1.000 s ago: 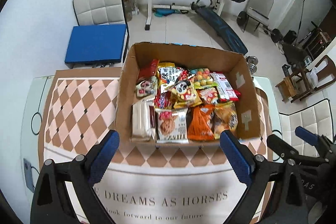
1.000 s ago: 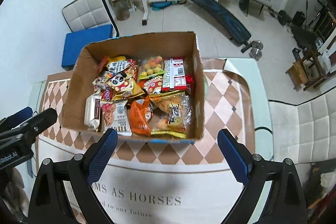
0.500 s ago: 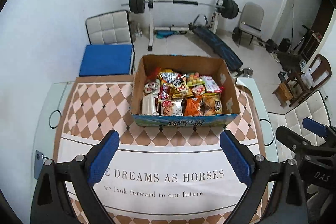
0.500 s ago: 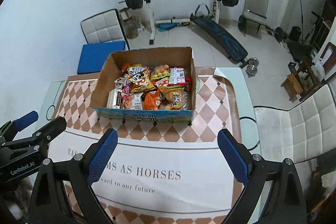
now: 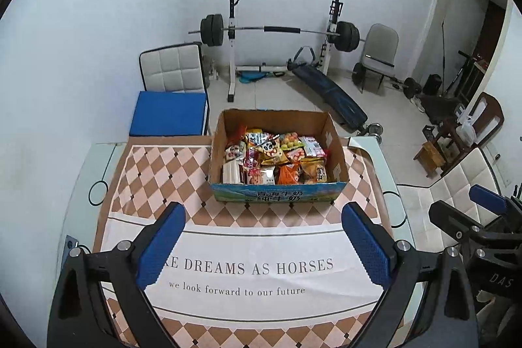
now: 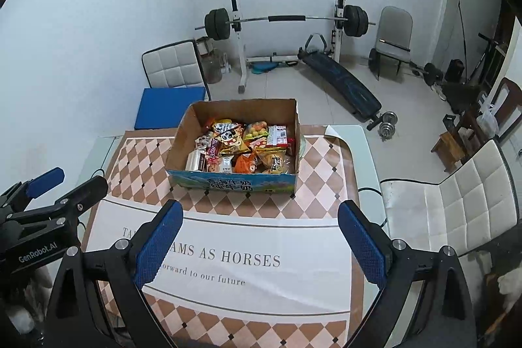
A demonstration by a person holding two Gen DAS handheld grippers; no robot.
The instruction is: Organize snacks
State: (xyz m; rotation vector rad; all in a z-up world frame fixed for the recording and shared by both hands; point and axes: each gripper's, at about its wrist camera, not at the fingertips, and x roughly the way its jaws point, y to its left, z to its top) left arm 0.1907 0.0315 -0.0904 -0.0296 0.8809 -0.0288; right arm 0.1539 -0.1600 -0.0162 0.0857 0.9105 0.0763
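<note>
- Above the near edge of the table, the left gripper [image 5: 262, 245] hangs with its two blue pads spread wide and nothing between them; it points along the cloth toward the box.
- The right gripper [image 6: 259, 245] sits beside it, jaws likewise apart and empty. Each is visible at the edge of the other's view, level and well short of the box.
- Judgement: both stand back far enough to take in the whole table, which fits either a survey ahead of a pick or a withdrawal after a drop.
- One patterned tablecloth [image 5: 254, 253] covers the table, with no loose packet on it.
- One cardboard box [image 5: 275, 194] stands open-topped toward the far side, so packets can go in or out from above.
- The snacks [image 5: 274, 157] all lie inside it, overlapping in a heap; roughly a dozen packets, exact count not readable.
</note>
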